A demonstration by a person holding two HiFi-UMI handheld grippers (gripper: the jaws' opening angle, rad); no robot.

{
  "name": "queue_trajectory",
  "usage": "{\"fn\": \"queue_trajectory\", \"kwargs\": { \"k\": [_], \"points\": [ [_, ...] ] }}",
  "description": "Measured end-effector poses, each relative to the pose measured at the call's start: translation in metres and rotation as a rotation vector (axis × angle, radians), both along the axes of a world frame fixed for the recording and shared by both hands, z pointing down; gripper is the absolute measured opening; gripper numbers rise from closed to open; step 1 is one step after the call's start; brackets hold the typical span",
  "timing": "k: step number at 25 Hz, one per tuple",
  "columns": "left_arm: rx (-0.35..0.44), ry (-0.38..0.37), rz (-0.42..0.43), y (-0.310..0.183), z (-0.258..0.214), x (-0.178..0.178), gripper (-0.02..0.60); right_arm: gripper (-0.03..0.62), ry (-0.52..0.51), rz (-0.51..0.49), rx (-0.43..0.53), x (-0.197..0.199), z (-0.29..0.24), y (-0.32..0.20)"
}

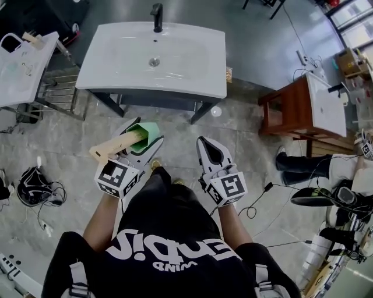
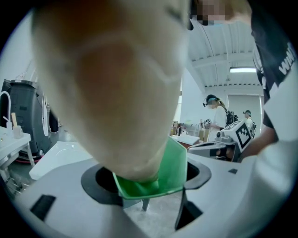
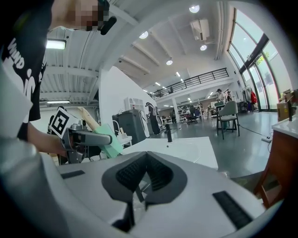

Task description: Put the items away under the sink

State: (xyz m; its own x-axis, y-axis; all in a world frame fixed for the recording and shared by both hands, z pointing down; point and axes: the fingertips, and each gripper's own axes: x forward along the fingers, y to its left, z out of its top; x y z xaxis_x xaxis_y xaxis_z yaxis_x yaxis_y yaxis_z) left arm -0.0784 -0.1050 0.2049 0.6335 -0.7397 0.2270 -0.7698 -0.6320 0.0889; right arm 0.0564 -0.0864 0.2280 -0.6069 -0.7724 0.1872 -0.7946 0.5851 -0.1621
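The person (image 1: 169, 250), in a black shirt, held both grippers out over the grey floor (image 1: 250, 145). The left gripper (image 1: 145, 134) had its fingers clamped on the green head of a tool (image 1: 115, 148). The tool's pale wooden handle slanted back to the left past the gripper's marker cube. In the left gripper view that handle filled most of the picture as a blur, with the green head seated between the fingers. What kind of tool it was could not be told. The right gripper (image 1: 204, 142) was just beside the left and apart from it, its fingers closed together on nothing.

Both pointed toward the white sink (image 1: 192, 67). The tool hung above the floor, short of the sink's front edge and not yet under it. A dark frame (image 1: 148, 100) carried the sink, and a black faucet (image 1: 157, 17) stood at its back edge. Farther right stood a wooden cabinet (image 1: 291, 107).
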Motion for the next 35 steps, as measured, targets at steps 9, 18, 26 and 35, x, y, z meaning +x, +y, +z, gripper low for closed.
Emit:
{"fn": "queue_trajectory", "kwargs": {
  "k": [9, 18, 26, 35],
  "points": [
    [0.015, -0.001, 0.019, -0.042, 0.034, -0.022, 0.348, 0.018, -0.005, -0.012, -0.04, -0.027, 0.05, -0.037],
    [0.016, 0.02, 0.015, -0.058, 0.086, -0.019, 0.348, 0.018, 0.021, -0.066, -0.02, -0.043, 0.093, -0.054],
    [0.028, 0.037, 0.012, -0.071, 0.146, -0.017, 0.348, 0.018, 0.037, -0.058, 0.009, -0.039, 0.141, -0.07],
    [0.028, 0.041, 0.013, -0.085, 0.233, -0.025, 0.348, 0.018, 0.038, -0.033, 0.02, -0.038, 0.227, -0.088]
  ]
}}
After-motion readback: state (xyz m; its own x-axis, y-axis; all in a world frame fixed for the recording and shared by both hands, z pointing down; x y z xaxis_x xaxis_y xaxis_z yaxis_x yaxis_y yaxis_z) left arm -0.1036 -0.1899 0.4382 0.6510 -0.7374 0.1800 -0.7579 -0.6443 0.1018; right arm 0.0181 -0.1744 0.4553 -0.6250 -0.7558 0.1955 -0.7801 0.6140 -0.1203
